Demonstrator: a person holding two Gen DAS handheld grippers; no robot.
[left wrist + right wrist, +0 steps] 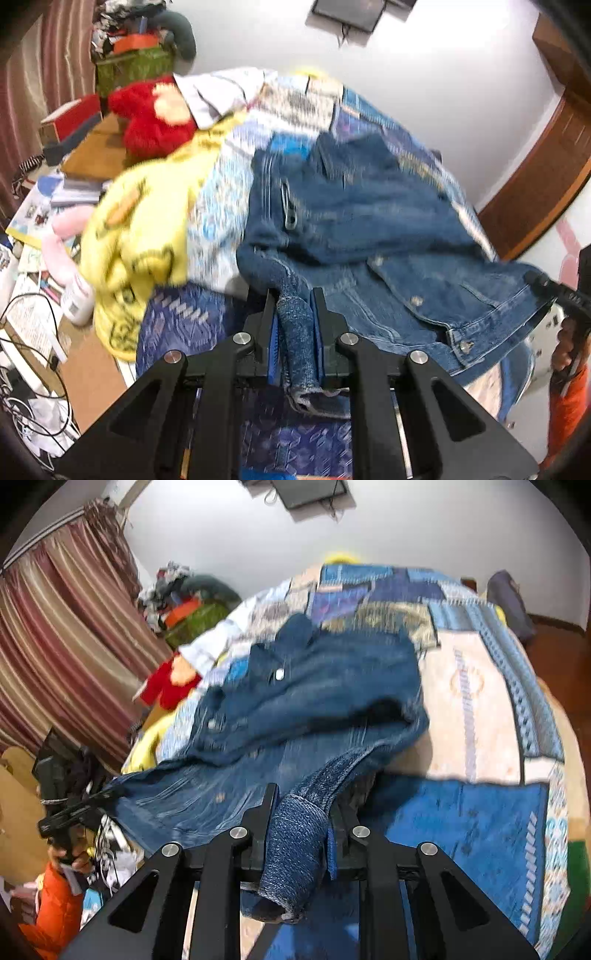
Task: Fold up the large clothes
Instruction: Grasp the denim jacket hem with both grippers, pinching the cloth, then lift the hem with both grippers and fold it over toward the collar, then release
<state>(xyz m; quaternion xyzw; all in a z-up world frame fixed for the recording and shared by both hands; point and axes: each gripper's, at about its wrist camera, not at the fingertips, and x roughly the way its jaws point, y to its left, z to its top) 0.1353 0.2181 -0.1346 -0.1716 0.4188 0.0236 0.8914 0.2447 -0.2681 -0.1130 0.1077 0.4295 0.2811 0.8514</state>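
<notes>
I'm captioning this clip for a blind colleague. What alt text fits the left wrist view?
The left gripper is shut on a bunched edge of a blue denim jacket spread across a patchwork bedspread. A yellow blanket and a red plush toy lie left of it.

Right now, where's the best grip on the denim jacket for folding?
On the hem corners, from the near bed edge. The denim jacket lies spread with its collar away; left claw and right claw each pinch a bunched edge already.
</notes>
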